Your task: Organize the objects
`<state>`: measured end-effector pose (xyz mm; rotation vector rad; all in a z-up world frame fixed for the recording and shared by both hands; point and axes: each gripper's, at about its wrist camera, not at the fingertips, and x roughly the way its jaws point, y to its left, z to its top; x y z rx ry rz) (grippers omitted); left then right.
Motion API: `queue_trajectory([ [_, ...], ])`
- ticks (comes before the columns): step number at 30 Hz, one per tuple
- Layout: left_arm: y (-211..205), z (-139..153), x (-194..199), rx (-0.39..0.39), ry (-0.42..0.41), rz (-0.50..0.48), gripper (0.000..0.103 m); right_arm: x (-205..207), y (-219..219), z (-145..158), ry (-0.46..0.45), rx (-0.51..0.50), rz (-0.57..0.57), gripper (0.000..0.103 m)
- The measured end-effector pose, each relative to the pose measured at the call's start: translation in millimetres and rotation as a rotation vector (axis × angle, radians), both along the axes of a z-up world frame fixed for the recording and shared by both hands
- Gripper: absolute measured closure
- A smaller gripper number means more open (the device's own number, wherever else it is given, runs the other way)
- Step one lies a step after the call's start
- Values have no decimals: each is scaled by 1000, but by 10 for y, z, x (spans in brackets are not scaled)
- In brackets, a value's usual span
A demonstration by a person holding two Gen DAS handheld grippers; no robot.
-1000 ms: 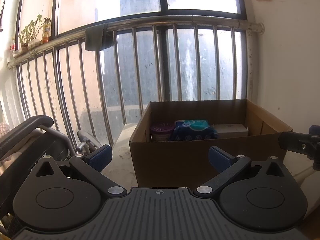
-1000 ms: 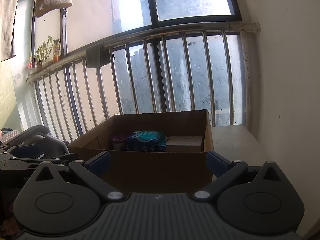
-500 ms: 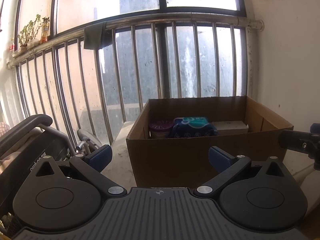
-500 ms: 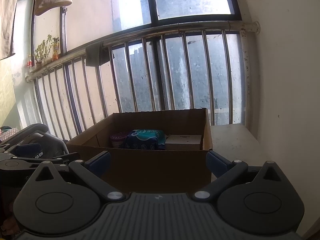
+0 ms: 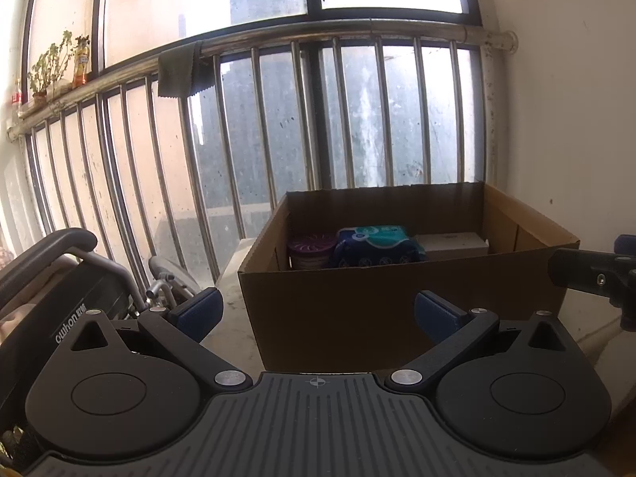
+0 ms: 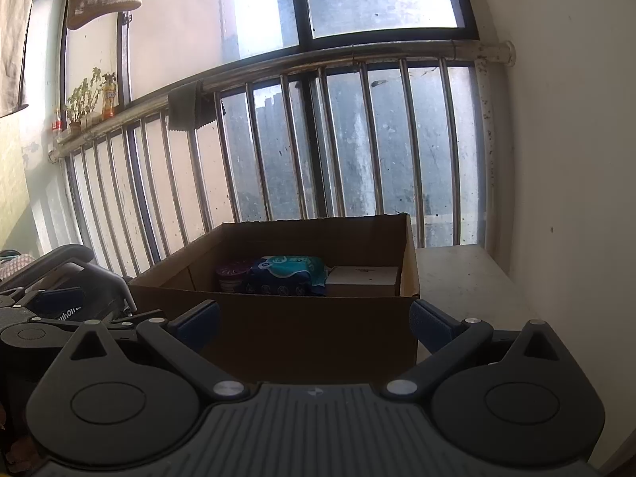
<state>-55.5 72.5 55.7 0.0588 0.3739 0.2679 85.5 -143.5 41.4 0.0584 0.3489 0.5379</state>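
An open cardboard box (image 5: 397, 310) stands on a pale ledge by the window bars; it also shows in the right wrist view (image 6: 310, 334). Inside lie a purple-lidded round tub (image 5: 311, 249), a blue and teal soft pack (image 5: 377, 244) and a white flat box (image 5: 453, 244); the right wrist view shows the tub (image 6: 232, 276), the pack (image 6: 288, 274) and the white box (image 6: 363, 280). My left gripper (image 5: 318, 312) is open and empty just before the box's near wall. My right gripper (image 6: 314, 324) is open and empty before the same wall.
A folded wheelchair (image 5: 59, 294) stands left of the box. Steel window bars (image 5: 278, 127) run behind it, with a grey cloth (image 5: 181, 67) on the rail. A white wall (image 6: 564, 179) closes the right side. Bare ledge (image 6: 465, 278) lies right of the box.
Both views have lowered slightly and drawn back a little from the box. The box contents have not moved. Both grippers stay open.
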Motion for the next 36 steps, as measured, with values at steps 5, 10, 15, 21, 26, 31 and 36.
queue_trajectory([
  [5,7,-2,-3,-3,0,3,0,10,-8,-6,3,2,-6,0],
  [10,9,-3,2,-4,2,5,0,10,-11,-9,3,1,-7,0],
  [15,10,-7,10,-1,4,3,0,19,-15,-24,8,-4,-12,0],
  [21,11,-10,11,-1,4,3,0,16,-26,-26,7,-2,-16,0],
  [26,-7,2,1,-2,2,-10,0,13,-20,-25,7,-5,-17,0],
  [31,-17,-4,3,5,3,-12,0,37,-15,-31,12,-11,-19,0],
  [36,-4,-24,33,-1,15,-12,0,37,-25,-35,11,-11,-16,0],
])
